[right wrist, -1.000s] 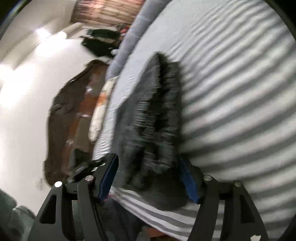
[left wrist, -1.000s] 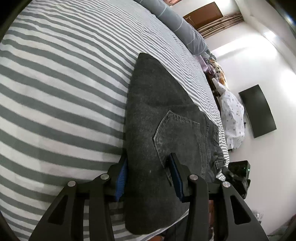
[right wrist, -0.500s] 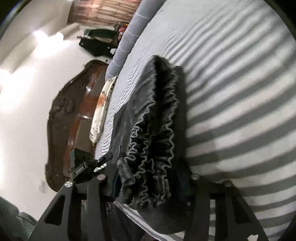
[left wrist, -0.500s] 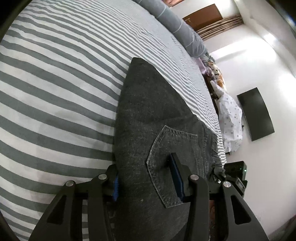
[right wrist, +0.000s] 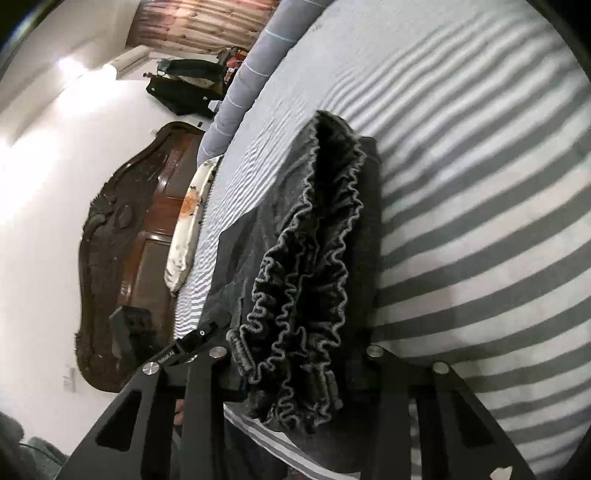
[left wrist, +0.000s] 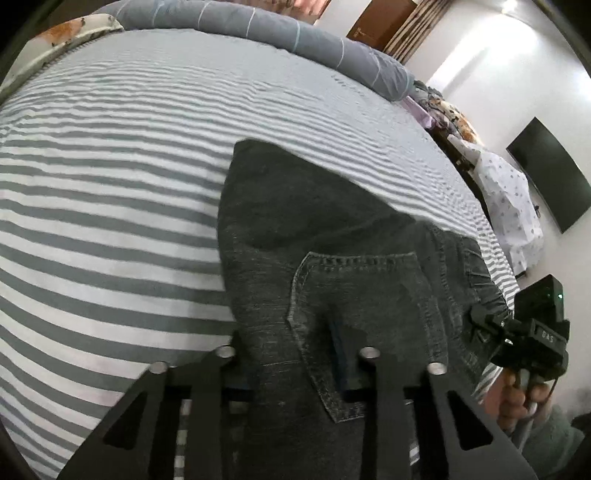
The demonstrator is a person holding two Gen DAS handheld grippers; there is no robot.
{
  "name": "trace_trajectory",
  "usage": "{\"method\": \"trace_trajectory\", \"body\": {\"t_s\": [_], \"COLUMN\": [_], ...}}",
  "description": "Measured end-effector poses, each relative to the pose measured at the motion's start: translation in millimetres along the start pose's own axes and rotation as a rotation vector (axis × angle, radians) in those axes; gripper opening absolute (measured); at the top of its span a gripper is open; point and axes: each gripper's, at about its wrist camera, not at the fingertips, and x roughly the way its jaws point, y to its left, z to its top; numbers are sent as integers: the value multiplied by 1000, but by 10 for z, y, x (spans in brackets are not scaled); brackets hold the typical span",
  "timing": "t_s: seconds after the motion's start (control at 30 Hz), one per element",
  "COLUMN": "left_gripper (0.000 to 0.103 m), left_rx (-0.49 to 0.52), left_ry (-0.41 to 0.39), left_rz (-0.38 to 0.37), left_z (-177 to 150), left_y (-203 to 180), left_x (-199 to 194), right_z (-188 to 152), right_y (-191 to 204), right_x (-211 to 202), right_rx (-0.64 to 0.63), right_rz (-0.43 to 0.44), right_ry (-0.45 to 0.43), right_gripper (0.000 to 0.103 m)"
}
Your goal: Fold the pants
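Dark grey denim pants (left wrist: 314,236) lie folded on the striped bed, back pocket (left wrist: 362,295) facing up. My left gripper (left wrist: 295,354) is shut on the near edge of the pants beside the pocket, its fingers pressed into the cloth. In the right wrist view the ruffled elastic waistband (right wrist: 306,273) of the pants bunches between the fingers of my right gripper (right wrist: 299,354), which is shut on it. The right gripper also shows at the right edge of the left wrist view (left wrist: 532,332).
The bed has a grey-and-white striped sheet (left wrist: 110,206). A grey rolled blanket (left wrist: 258,26) lies at its far end. A dark wooden headboard (right wrist: 122,236) and a floral pillow (right wrist: 188,221) are at the left. A wall TV (left wrist: 546,177) hangs at the right.
Both grippers moved forward onto the pants and closed, the left at the pocket edge and the right on the waistband. The pants have lifted slightly at the near edge.
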Motion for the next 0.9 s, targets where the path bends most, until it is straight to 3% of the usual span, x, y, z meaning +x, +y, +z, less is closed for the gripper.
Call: {"method": "trace_trajectory", "body": {"t_s": [0.1, 0.33, 0.67, 0.9], "left_gripper": [20, 19, 19, 19], "left_rx": [-38, 31, 49, 47], "left_ry": [1, -56, -149, -165], "left_rz": [-43, -45, 44, 102], "left_z": [70, 272, 671, 835], "left_y": [56, -107, 96, 344], "left_x": [-89, -367, -843, -939], "right_z": [47, 197, 504, 644], "right_y": [240, 761, 1344, 1479], "right_x": [-19, 3, 348, 687], "right_rx": [-34, -128, -198, -211], "right_rz": [-29, -71, -37, -13], "right_ry": [8, 20, 34, 63], "right_gripper": [30, 29, 29, 29]}}
